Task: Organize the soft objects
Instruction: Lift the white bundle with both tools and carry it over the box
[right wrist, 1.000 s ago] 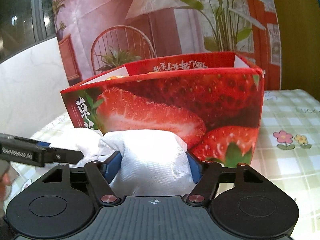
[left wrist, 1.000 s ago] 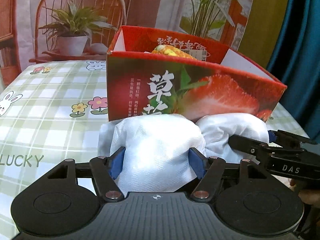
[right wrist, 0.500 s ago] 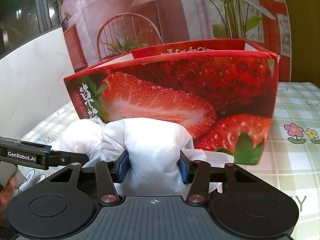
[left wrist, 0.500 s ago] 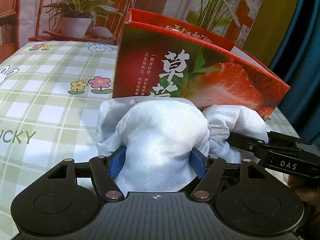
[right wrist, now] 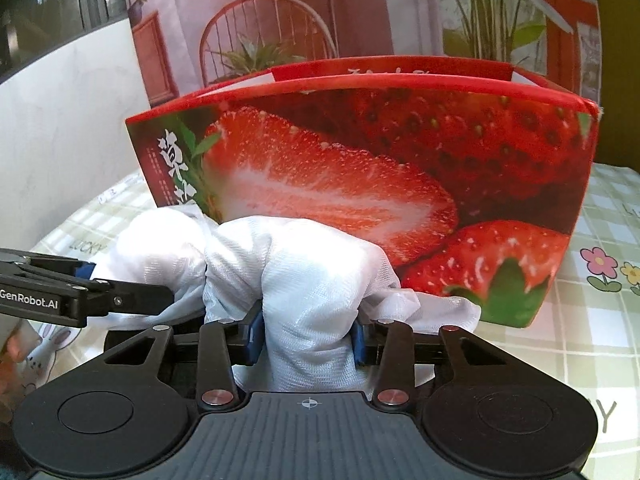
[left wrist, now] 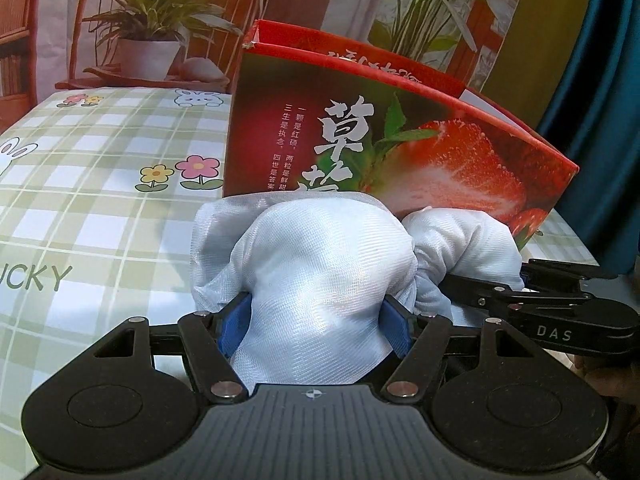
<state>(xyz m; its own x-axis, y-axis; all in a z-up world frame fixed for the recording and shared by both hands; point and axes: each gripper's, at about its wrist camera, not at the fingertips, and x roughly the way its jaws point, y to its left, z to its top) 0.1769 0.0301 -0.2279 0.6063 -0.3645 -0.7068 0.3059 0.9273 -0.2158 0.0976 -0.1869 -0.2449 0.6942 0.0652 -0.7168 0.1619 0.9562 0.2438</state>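
Note:
A white mesh cloth [left wrist: 320,276] lies bunched on the checked tablecloth just in front of a red strawberry box [left wrist: 400,148]. My left gripper [left wrist: 314,320] is shut on the cloth's left bunch. My right gripper [right wrist: 308,330] is shut on the cloth's right bunch [right wrist: 316,280]. The strawberry box [right wrist: 380,184] stands open-topped right behind the cloth in both views. The right gripper shows at the right of the left wrist view [left wrist: 540,304]. The left gripper shows at the left of the right wrist view [right wrist: 80,292].
The green checked tablecloth [left wrist: 92,184] with flower and rabbit prints spreads left of the box. A printed backdrop [left wrist: 160,20] with chair and plants hangs behind the table. A blue curtain [left wrist: 600,100] is at the right.
Both grippers sank lower, so the box top now stands higher and its inside is hidden. The right gripper's fingers closed tighter on the cloth. The cloth stays bunched before the box.

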